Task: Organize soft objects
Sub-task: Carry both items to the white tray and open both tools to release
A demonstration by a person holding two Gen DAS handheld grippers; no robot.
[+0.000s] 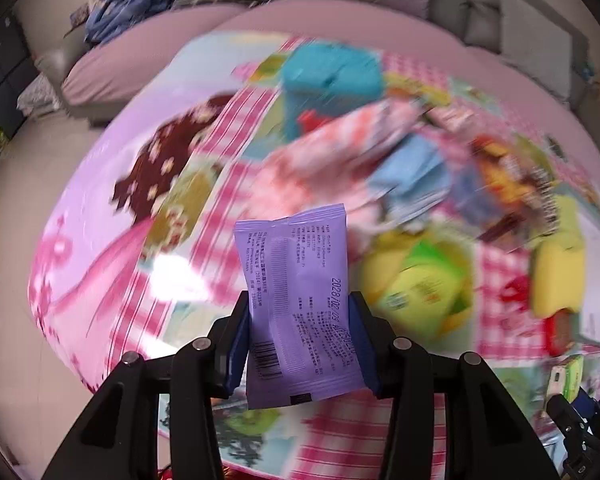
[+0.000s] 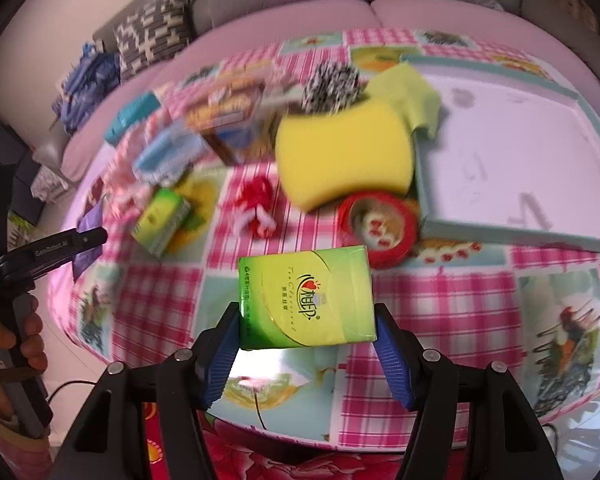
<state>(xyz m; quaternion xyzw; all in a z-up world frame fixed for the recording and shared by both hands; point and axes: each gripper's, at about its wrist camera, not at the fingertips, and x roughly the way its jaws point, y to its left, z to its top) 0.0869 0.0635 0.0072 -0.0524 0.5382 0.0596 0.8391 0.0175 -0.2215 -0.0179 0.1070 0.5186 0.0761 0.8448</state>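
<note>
Clamping a purple packet [image 1: 300, 300] upright lengthwise, the left gripper [image 1: 300, 340] mirrors the right gripper [image 2: 306, 344], whose fingers pinch a green tissue pack [image 2: 306, 300] near the empty tray [image 2: 500, 236] on the desk [image 2: 440, 292].

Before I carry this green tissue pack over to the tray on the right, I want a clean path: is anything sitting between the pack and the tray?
Partly. The green tissue pack is clamped in the right gripper. The red tape roll lies against the tray at its near left corner. Lifted over it, nothing else visible blocks the way.
</note>
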